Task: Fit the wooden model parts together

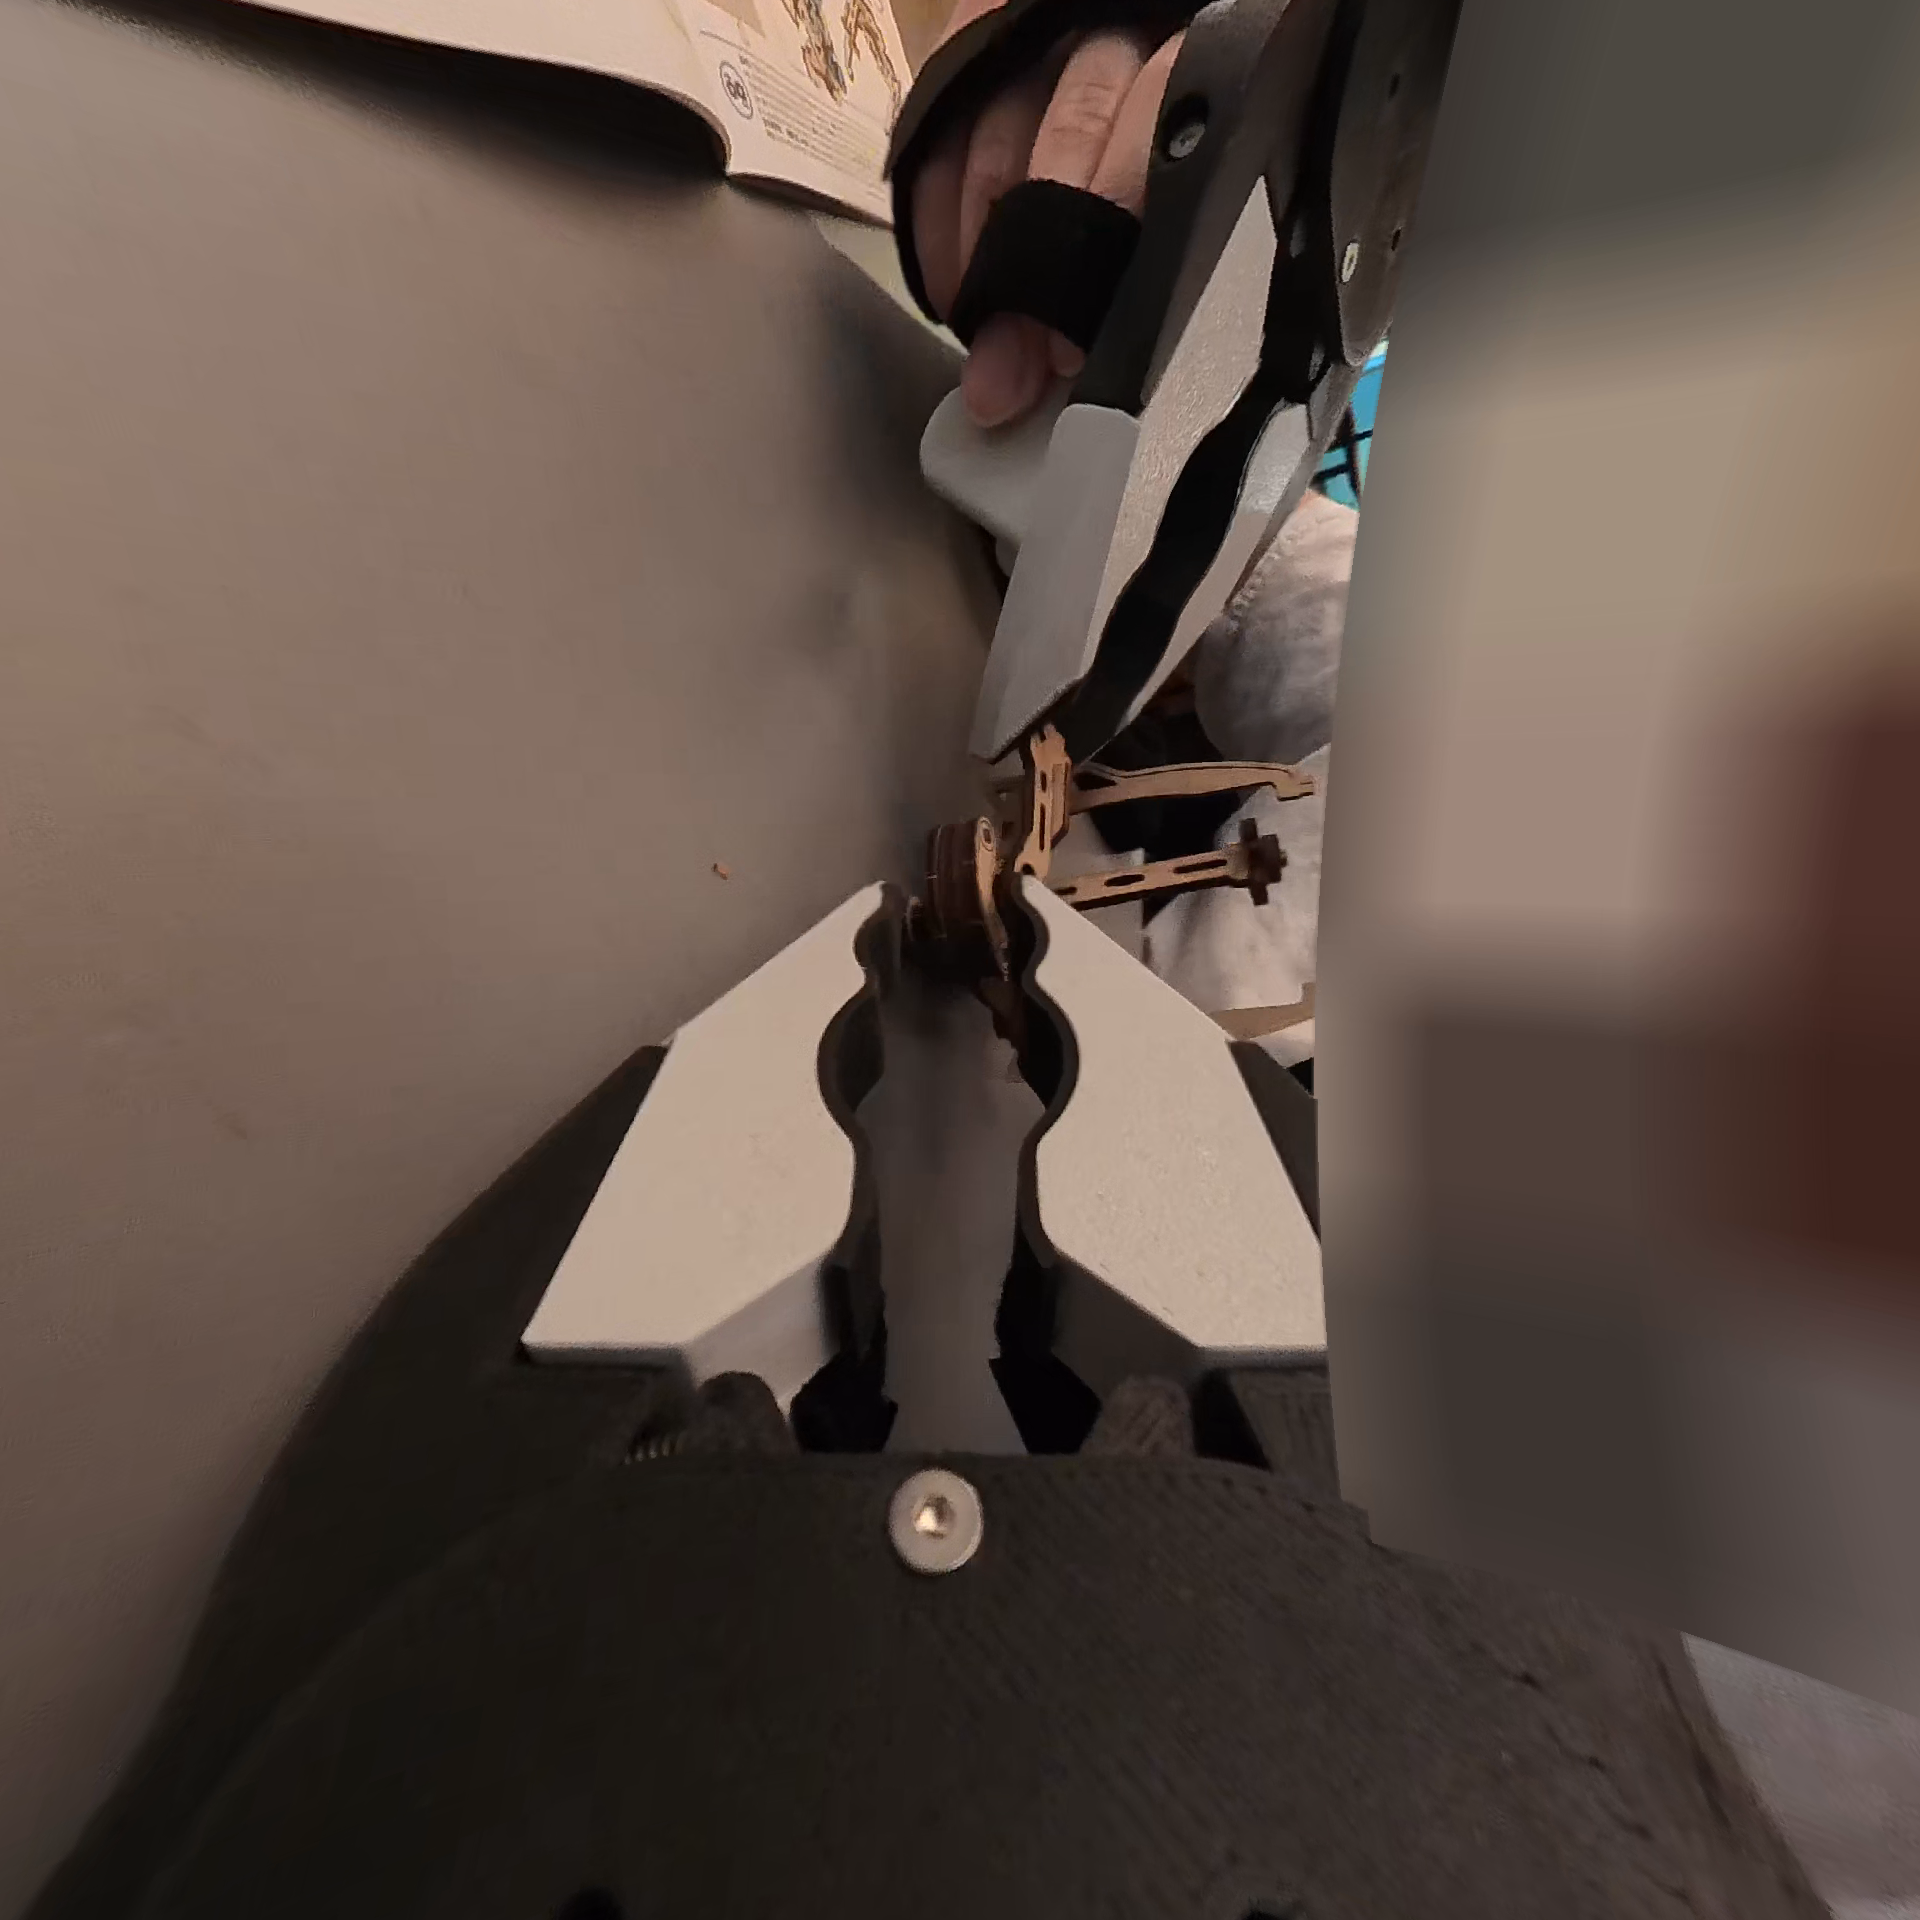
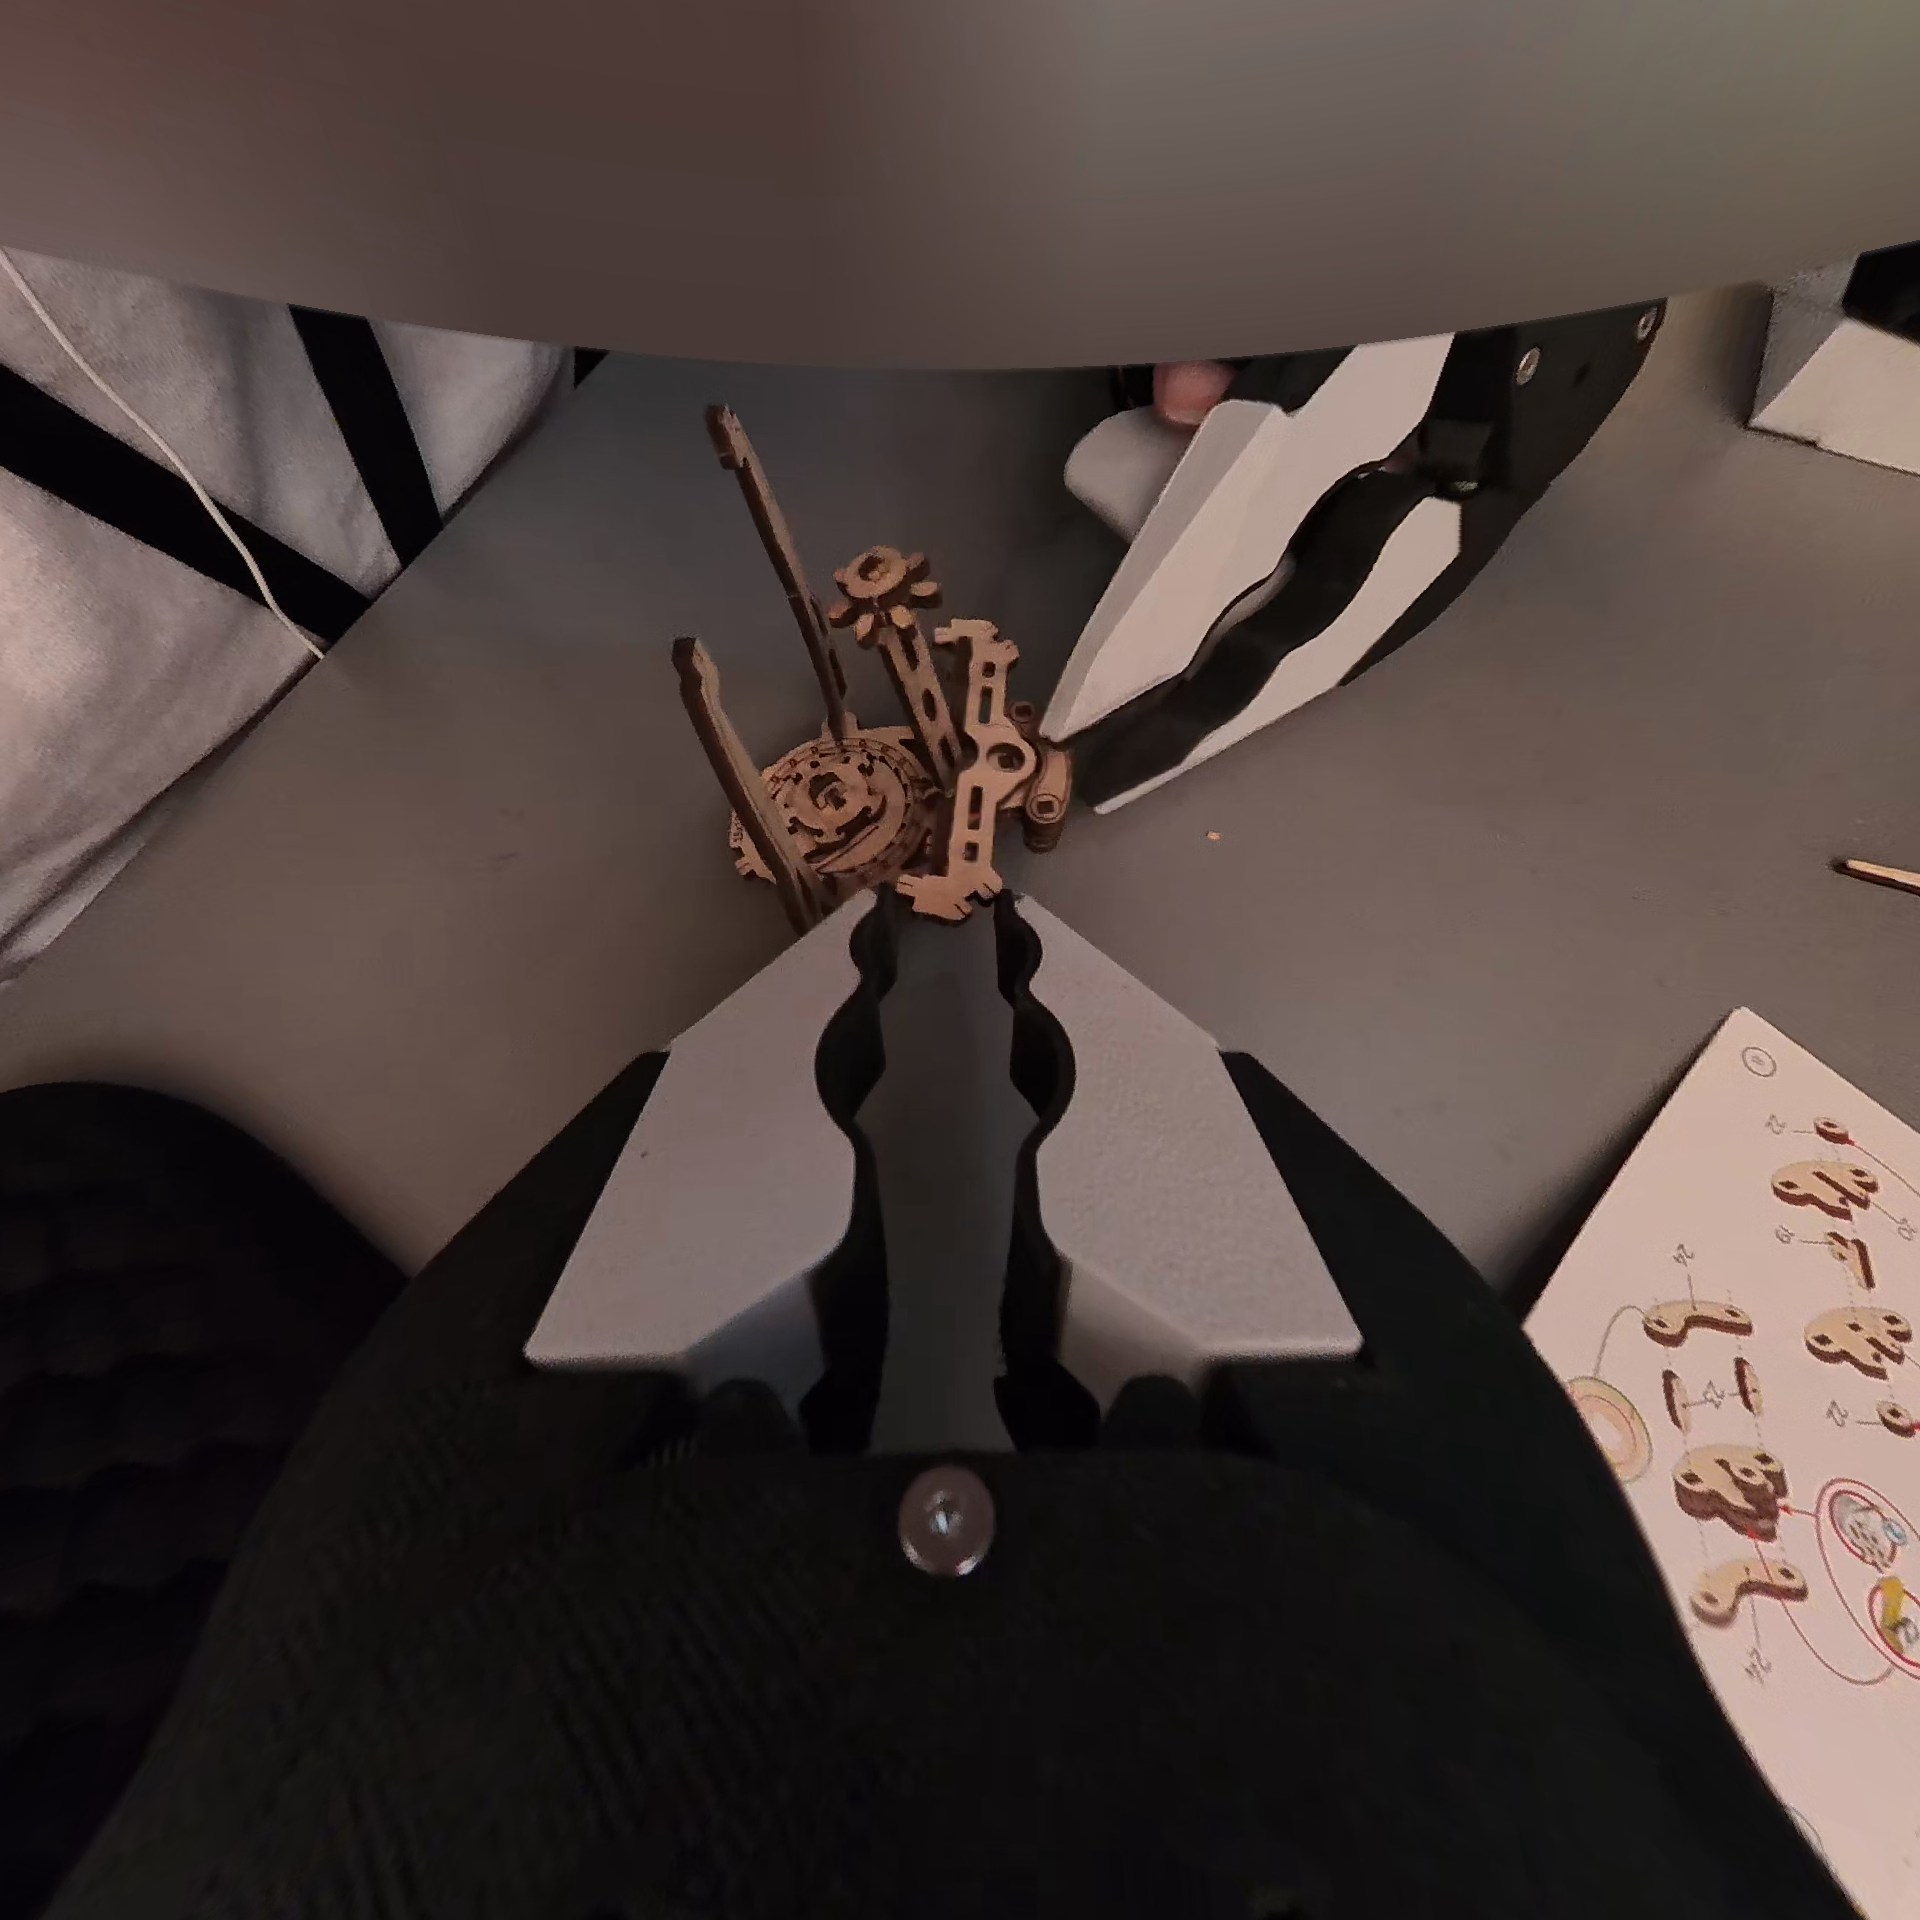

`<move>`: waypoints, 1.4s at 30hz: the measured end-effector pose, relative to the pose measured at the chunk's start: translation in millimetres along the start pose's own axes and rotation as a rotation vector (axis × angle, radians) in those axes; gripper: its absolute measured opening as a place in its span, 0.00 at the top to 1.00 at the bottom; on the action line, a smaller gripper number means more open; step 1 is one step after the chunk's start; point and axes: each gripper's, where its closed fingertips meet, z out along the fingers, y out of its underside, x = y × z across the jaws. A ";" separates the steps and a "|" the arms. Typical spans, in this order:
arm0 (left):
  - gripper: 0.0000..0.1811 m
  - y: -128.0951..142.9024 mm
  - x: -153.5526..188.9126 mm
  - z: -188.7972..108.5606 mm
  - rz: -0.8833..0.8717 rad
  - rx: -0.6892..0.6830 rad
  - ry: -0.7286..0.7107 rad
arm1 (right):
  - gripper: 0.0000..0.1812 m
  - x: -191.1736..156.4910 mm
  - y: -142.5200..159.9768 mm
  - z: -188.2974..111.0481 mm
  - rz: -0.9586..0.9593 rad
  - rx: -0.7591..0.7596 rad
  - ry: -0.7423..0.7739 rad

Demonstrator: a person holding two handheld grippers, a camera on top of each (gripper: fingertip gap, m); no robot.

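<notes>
Both grippers, left gripper [image 1: 951, 914] and right gripper [image 2: 940, 909], are clenching the wooden model [image 2: 883, 790]; squeezing or twisting harder risks snapping its thin arms.

surface: grey tabletop [image 2: 1351, 935] | on it: open instruction booklet [image 2: 1766, 1403] at right edge | thin wooden stick [image 2: 1875, 875] near booklet | small crumb [image 2: 1211, 834] | white box [image 2: 1839, 384] far corner
</notes>
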 end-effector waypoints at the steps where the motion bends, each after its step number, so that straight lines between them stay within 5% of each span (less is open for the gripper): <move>1: 0.90 -1.4 -1.1 -0.5 0.011 0.005 -0.013 | 0.90 0.3 -0.3 -0.4 0.002 0.001 0.000; 42: 0.92 4.5 3.2 5.2 0.073 -0.037 0.001 | 0.90 2.1 5.0 6.6 -0.003 -0.078 0.002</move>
